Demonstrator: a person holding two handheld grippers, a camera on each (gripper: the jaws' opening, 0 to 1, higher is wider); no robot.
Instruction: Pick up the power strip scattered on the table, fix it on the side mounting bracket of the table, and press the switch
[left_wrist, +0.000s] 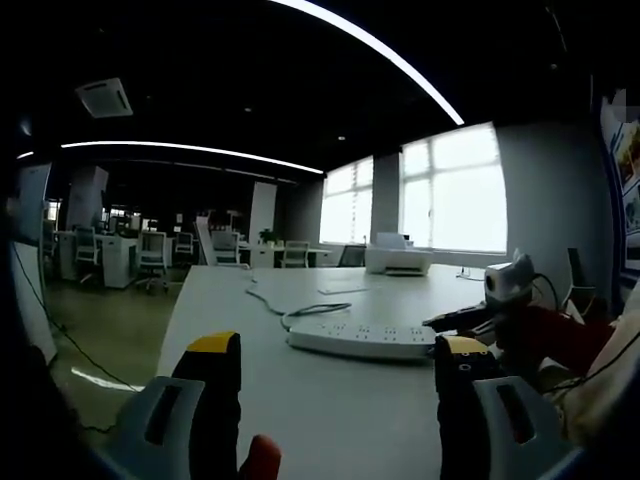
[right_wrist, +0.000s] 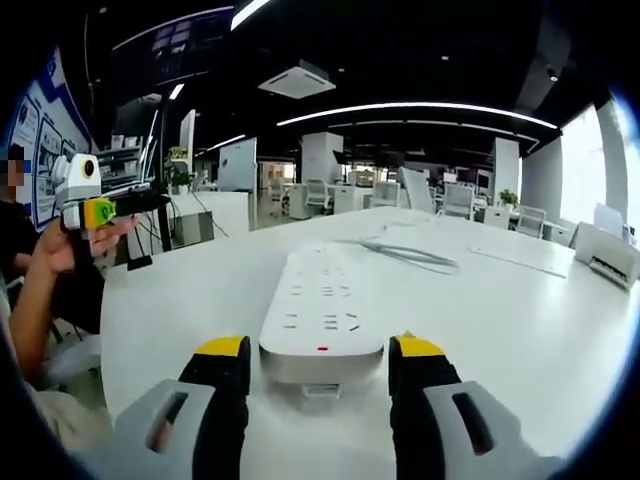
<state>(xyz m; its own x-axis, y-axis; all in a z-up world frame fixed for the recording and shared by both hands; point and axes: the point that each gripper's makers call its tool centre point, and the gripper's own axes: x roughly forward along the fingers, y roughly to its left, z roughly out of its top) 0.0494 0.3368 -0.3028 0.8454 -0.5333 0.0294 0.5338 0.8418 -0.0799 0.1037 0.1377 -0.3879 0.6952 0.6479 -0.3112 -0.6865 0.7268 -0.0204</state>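
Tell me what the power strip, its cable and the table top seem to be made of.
Power strip: likely hard white plastic, smooth with a soft sheen, moulded socket slots. Cable: probably rubber- or PVC-sheathed, since it lies in loose curves. Table: smooth matte white top, perhaps laminate; the pictures leave that open.

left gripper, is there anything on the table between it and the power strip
No. In the left gripper view, only bare white table separates the left gripper from the power strip.
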